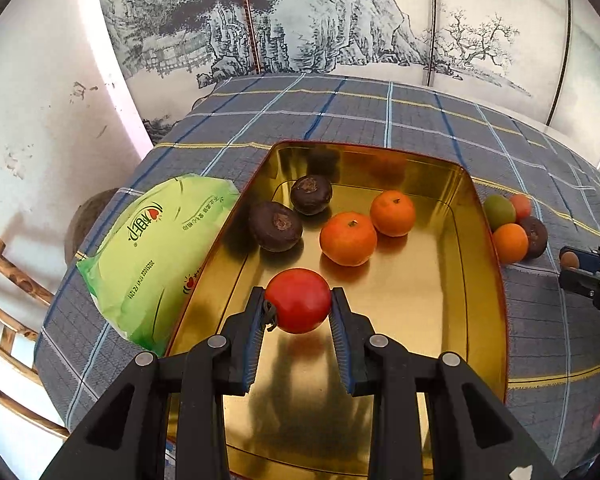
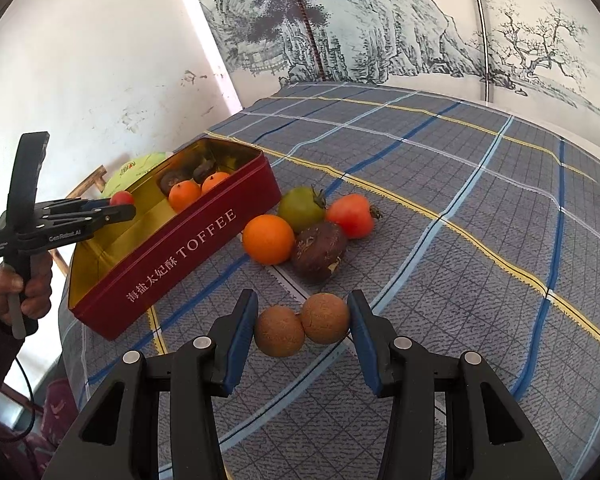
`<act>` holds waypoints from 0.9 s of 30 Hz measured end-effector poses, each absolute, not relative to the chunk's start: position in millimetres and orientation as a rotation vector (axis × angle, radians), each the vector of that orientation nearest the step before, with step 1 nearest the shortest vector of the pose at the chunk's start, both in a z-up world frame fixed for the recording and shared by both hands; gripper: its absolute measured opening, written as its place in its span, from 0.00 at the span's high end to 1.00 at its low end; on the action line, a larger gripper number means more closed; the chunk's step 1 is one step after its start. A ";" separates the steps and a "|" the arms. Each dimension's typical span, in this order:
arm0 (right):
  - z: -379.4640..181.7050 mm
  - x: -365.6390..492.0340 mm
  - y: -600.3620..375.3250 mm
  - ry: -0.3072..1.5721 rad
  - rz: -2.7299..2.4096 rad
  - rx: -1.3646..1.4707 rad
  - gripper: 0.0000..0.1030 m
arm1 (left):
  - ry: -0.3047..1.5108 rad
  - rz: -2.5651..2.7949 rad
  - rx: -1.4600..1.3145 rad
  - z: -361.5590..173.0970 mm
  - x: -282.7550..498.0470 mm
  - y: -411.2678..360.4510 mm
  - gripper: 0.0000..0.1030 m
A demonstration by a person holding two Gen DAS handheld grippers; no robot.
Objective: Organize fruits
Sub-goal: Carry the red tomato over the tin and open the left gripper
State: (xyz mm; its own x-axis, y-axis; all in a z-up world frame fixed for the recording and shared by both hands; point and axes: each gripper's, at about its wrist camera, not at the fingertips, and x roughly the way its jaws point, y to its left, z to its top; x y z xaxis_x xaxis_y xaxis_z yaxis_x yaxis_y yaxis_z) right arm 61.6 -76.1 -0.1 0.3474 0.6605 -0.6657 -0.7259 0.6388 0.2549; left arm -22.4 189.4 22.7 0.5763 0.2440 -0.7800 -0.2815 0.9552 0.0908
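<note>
Holding two oranges, two dark fruits: tin; left fingers pinching tomato.

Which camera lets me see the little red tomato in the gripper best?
The left wrist view. There the red tomato sits big and close, squeezed in the left gripper above the gold inside of the tin. In the right wrist view it is only a tiny red dot, far off and partly hidden.

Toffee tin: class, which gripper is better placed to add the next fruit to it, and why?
Left. The left gripper already holds a red tomato above the toffee tin. The right gripper holds two brown fruits over the cloth, outside the tin.
</note>
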 end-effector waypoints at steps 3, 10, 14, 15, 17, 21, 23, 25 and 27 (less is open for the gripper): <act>-0.2 61.7 -76.1 0.818 0.900 -0.091 0.54 | 0.915 0.318 -0.038 20.4 -20.8 190.7 0.73; -0.3 61.9 -76.6 0.818 0.901 -0.090 0.54 | 0.926 0.335 -0.022 17.3 -17.4 192.1 0.73; -0.1 61.8 -76.6 0.819 0.901 -0.089 0.54 | 0.918 0.351 -0.006 18.2 -17.0 191.9 0.72; -0.2 62.0 -76.8 0.819 0.902 -0.090 0.54 | 0.915 0.356 -0.001 18.7 -17.0 191.7 0.72; -0.3 62.1 -76.9 0.819 0.902 -0.091 0.54 | 0.912 0.363 0.008 19.7 -16.6 191.6 0.72; -0.1 62.0 -76.9 0.818 0.902 -0.089 0.54 | 0.908 0.381 0.022 20.6 -16.8 190.5 0.63; 0.0 61.8 -76.9 0.818 0.902 -0.089 0.54 | 0.902 0.400 0.031 21.0 -18.4 188.9 0.55; -0.2 62.3 -77.2 0.818 0.901 -0.089 0.54 | 0.892 0.417 0.043 22.4 -21.0 186.4 0.48; -0.2 62.3 -77.3 0.818 0.902 -0.089 0.54 | 0.878 0.429 0.052 24.3 -24.5 183.2 0.40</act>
State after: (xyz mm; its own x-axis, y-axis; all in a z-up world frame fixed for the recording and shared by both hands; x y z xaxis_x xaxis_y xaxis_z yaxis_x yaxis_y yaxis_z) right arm 62.3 -77.3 -0.2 0.3464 0.6616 -0.6650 -0.7258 0.6382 0.2568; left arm -24.5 183.2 24.3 0.5591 0.3852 -0.7342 -0.3430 0.9136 0.2182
